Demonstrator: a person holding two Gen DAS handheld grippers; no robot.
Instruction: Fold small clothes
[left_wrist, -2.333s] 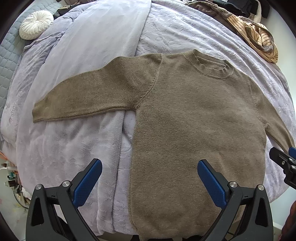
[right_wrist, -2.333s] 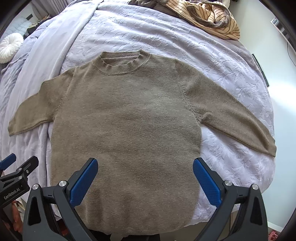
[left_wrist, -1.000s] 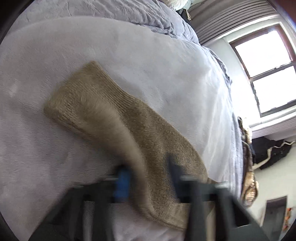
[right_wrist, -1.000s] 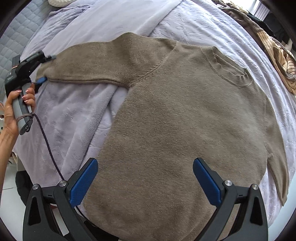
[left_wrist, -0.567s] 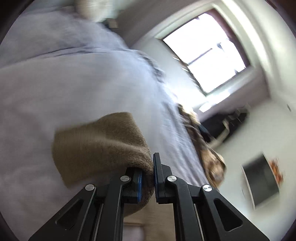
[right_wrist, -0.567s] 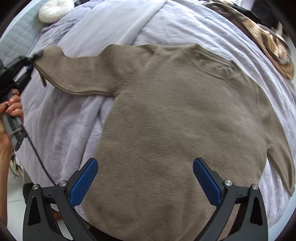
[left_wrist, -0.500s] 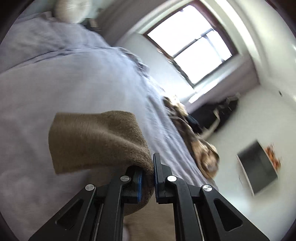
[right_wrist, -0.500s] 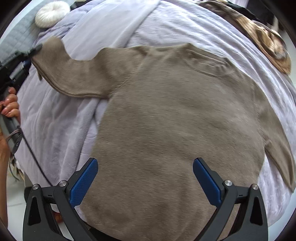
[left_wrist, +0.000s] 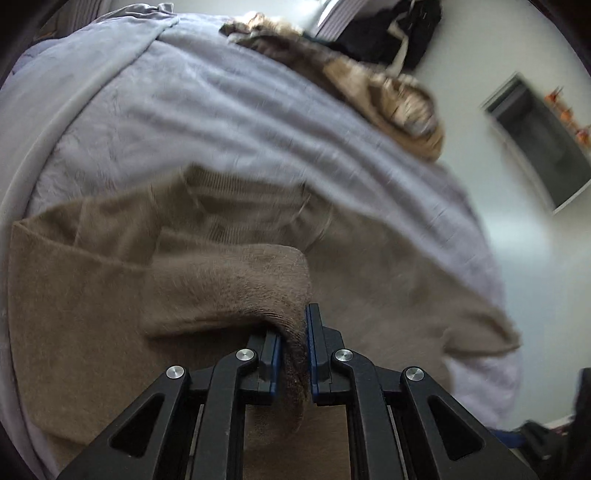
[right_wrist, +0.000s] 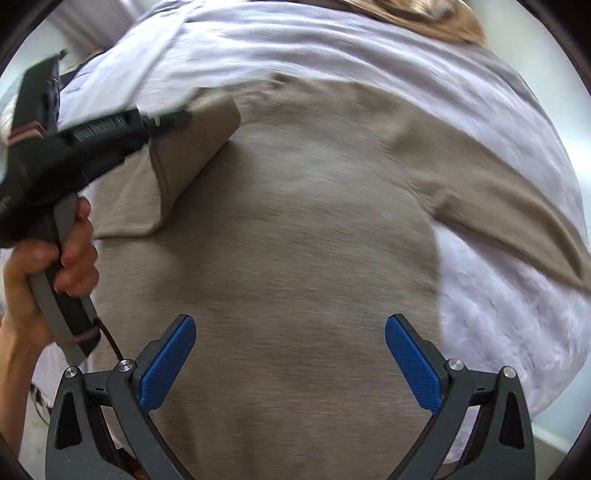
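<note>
Sweater: I found the taupe knit sweater (right_wrist: 295, 229) lying front-up on the lavender bedspread (right_wrist: 369, 48), its body spread flat, fuzzy in texture, with a ribbed collar (left_wrist: 240, 206).
Left sleeve: its cuff (left_wrist: 258, 280) was lifted and brought over the chest, near the collar.
Right sleeve: it (right_wrist: 498, 192) lay stretched out to the side on the bedspread.
Left gripper: my left gripper (left_wrist: 293, 347) had its blue pads pressed together on the cuff, with knit bunched between them.
Right gripper: my right gripper (right_wrist: 290, 354) hung over the lower body of the sweater, fingers (right_wrist: 168, 360) spread wide and holding nothing.
Left hand: the hand (right_wrist: 48, 266) gripped the left tool's handle.
Obscured: both views were motion-blurred. I could not make out the hem, cut off by the frame edge. The striped clothes pile (left_wrist: 388, 85) at the far edge was smeared.
</note>
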